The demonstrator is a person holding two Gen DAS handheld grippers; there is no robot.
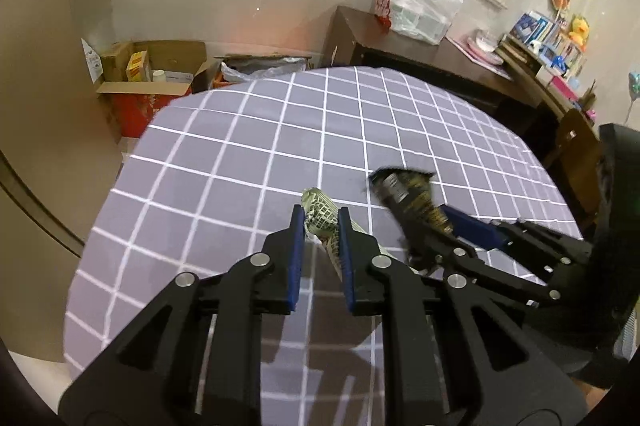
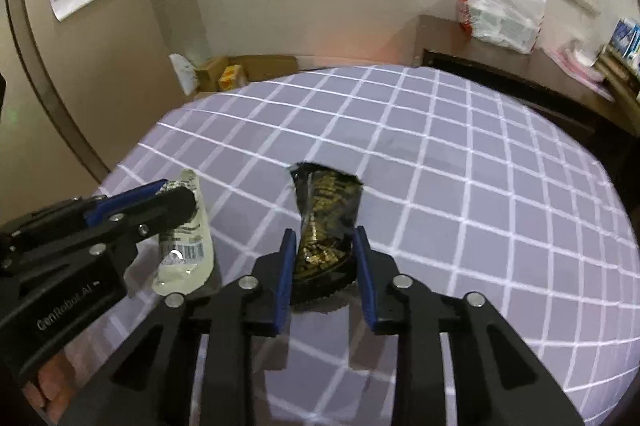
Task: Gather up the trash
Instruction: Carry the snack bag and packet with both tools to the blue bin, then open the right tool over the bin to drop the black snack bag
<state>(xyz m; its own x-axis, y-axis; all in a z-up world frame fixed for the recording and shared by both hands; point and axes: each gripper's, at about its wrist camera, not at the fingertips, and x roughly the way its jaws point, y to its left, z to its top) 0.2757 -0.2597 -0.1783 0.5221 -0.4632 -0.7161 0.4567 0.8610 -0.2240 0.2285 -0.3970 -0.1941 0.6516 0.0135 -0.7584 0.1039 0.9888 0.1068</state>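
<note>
My left gripper (image 1: 321, 212) is shut on a pale printed wrapper (image 1: 320, 212), held above the grey checked tablecloth (image 1: 240, 166). The same wrapper (image 2: 188, 250), with a barcode, shows in the right wrist view, with the left gripper (image 2: 176, 192) coming in from the left. My right gripper (image 2: 325, 234) is shut on a crumpled black and gold snack packet (image 2: 326, 210), lifted off the cloth. In the left wrist view the right gripper (image 1: 440, 214) enters from the right with the packet (image 1: 408, 192).
Open cardboard boxes (image 1: 156, 74) stand on the floor beyond the table's far left edge. A dark wooden cabinet (image 1: 400, 42) with a white plastic bag (image 1: 424, 6) stands behind the table. Shelves with toys (image 1: 560, 38) are at the far right.
</note>
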